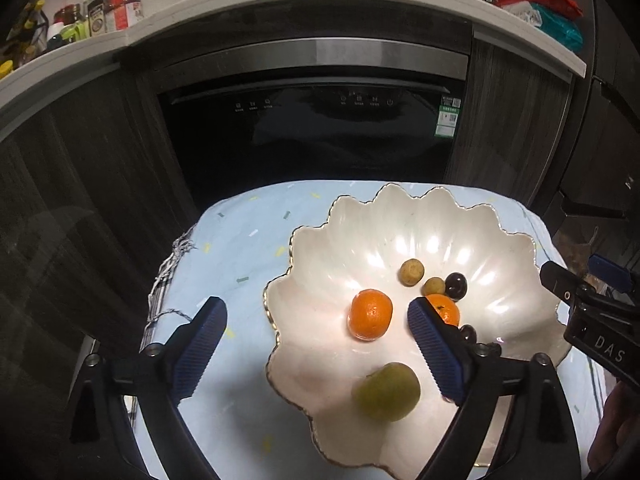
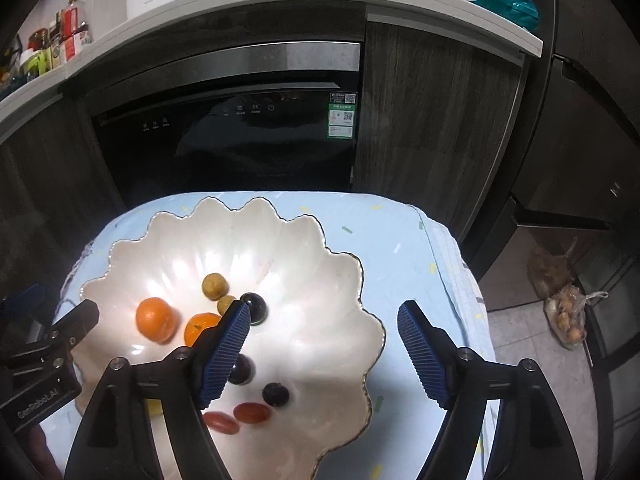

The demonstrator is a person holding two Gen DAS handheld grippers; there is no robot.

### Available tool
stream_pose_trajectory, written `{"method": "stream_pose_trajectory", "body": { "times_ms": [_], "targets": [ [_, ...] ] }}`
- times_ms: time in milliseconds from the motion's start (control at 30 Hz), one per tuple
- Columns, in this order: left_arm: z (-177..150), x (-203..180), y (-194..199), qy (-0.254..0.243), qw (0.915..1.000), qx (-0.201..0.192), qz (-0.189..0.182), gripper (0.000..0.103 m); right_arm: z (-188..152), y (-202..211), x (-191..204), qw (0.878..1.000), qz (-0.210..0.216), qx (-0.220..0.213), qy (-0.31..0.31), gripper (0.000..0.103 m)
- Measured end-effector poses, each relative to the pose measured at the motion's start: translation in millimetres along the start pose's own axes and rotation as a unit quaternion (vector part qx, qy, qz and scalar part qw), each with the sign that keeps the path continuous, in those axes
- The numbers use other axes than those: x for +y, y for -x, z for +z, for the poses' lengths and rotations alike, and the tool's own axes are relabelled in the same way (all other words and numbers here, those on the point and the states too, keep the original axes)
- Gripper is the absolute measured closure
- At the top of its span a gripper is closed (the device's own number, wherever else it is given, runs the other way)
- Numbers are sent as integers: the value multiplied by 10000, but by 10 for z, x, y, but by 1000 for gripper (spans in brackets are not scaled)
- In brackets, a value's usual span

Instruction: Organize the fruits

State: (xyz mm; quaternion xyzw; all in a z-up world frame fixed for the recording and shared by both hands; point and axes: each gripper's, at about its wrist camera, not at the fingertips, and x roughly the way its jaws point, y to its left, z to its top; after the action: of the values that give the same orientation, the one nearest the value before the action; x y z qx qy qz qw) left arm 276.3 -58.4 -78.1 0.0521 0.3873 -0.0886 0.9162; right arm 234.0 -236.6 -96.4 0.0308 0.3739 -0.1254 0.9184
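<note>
Both tongs, left (image 1: 316, 316) and right (image 2: 324, 320), hang wide open and empty over the scalloped bowl (image 2: 352, 264) on the desk, where basically all the fruit, oranges (image 1: 371, 314) included, already sits.

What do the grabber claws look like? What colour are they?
Both grippers, left gripper and right gripper, have black frames with silver screws. The fingers carry dark blue ribbed pads. White letters mark the black bodies: "GenRobot.AI" on the left, "DAS" on the right. No cables show.
</note>
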Motion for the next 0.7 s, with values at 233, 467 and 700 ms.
{"method": "stream_pose_trajectory", "body": {
  "times_ms": [233, 467, 700],
  "targets": [
    [-39, 6, 231, 24, 9999, -93, 39, 8, -24, 204, -15, 10000, 31, -73, -51, 25],
    [-88, 3, 480, 54, 9997, -216, 57, 8, -65, 463, -20, 9997, 44, -227, -53, 25],
    [-143, 13, 725, 86, 9994, -326, 39, 8, -121, 691, -53, 9993, 50, -357, -92, 25]
  ]
}}
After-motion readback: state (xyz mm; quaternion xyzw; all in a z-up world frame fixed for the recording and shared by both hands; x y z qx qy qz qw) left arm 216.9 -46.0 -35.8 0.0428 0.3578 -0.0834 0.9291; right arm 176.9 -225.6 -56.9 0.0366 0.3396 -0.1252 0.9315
